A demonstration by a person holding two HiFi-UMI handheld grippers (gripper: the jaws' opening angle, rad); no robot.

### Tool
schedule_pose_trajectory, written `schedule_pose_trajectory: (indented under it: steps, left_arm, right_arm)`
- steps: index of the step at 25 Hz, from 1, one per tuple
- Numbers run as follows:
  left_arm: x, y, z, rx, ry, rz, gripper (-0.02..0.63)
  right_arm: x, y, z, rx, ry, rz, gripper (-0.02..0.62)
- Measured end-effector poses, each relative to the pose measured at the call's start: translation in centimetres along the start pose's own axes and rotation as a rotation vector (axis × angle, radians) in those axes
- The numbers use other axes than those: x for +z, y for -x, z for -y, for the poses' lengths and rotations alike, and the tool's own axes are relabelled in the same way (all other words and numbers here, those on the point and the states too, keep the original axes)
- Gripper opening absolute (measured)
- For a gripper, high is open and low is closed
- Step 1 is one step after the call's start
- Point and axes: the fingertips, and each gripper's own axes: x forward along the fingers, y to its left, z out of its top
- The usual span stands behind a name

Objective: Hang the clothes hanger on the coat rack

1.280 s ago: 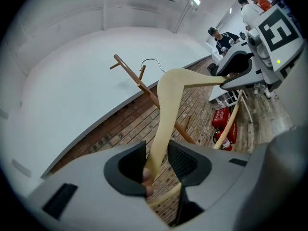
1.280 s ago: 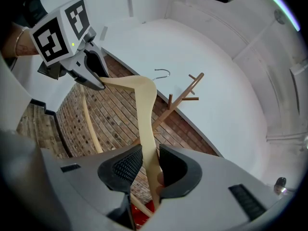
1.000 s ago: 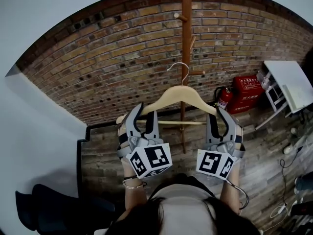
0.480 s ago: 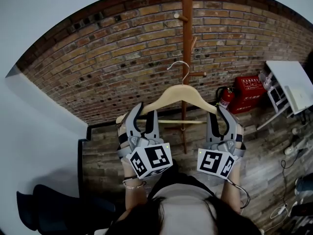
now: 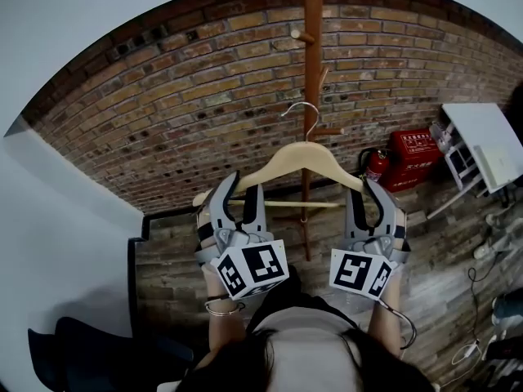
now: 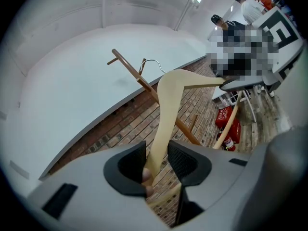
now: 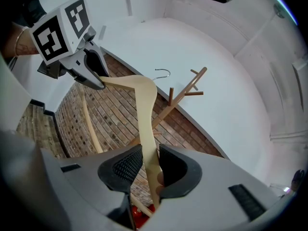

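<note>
Red-brown brick wall (image 5: pixel 163 121) rises behind a dark plank floor, and against it stands the tall brown wooden coat rack (image 5: pixel 311 55), its short pegs angling upward off the pole. A red fire extinguisher (image 5: pixel 375 163) sits low to the right of the pole.

The pale wooden clothes hanger (image 5: pixel 302 155) is held up in front of the rack, roughly level. Its silver metal hook (image 5: pixel 304 113) shows close to the pole and beside a short side peg (image 5: pixel 330 124), not yet on any peg.

To do this step well, the 2 grippers should probably rise together so the hanger stays level. The hook should then pass over a peg tip and come down until the peg carries the weight. Only then should either grip ease off. Tilting 1 end would likely swing the hook aside and miss the peg.

The left gripper (image 6: pixel 156 160) has its jaws drawn in tight on the hanger's left shoulder end, the wood pinched between the black pads. The right gripper (image 7: pixel 150 165) is likewise clamped narrow on the right shoulder end, with the lower bar passing below its jaws.
</note>
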Motion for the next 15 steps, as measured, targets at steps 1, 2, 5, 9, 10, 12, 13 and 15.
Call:
schedule_pose_trajectory:
  steps: [1,2,5,9,10,12,13,15]
  left_arm:
    - [0.0,-0.3,-0.1,-0.002,-0.002,0.002,0.146]
    - [0.0,-0.5,-0.2,-0.003,-0.003,0.004,0.146]
    - [0.2,-1.6,-0.6,-0.006,-0.003,0.007,0.146]
    - [0.6,-2.9,-1.2,-0.005,-0.007,0.021,0.146]
    - [0.7,-3.2,-1.4,-0.004,-0.008,0.025,0.146]
    - [0.8,-3.9,-1.7,-0.004,-0.009,0.031,0.146]
    - [0.9,-4.2,-1.8,-0.004,-0.01,0.033,0.146]
    - [1.0,-4.9,-1.9,-0.006,-0.011,0.039,0.146]
  right_arm:
    - [0.0,-0.2,0.0,-0.002,-0.001,-0.002,0.123]
    - [0.0,-0.5,0.1,-0.004,-0.003,-0.003,0.123]
    - [0.2,-1.5,0.4,-0.009,-0.003,-0.002,0.123]
    - [0.6,-2.7,1.0,-0.023,-0.004,0.001,0.123]
    - [0.7,-3.0,1.1,-0.025,-0.004,0.001,0.123]
    - [0.7,-3.7,1.2,-0.027,-0.003,0.001,0.123]
    - [0.8,-4.0,1.3,-0.031,-0.004,0.001,0.123]
    - [0.9,-4.5,1.7,-0.04,-0.003,0.002,0.123]
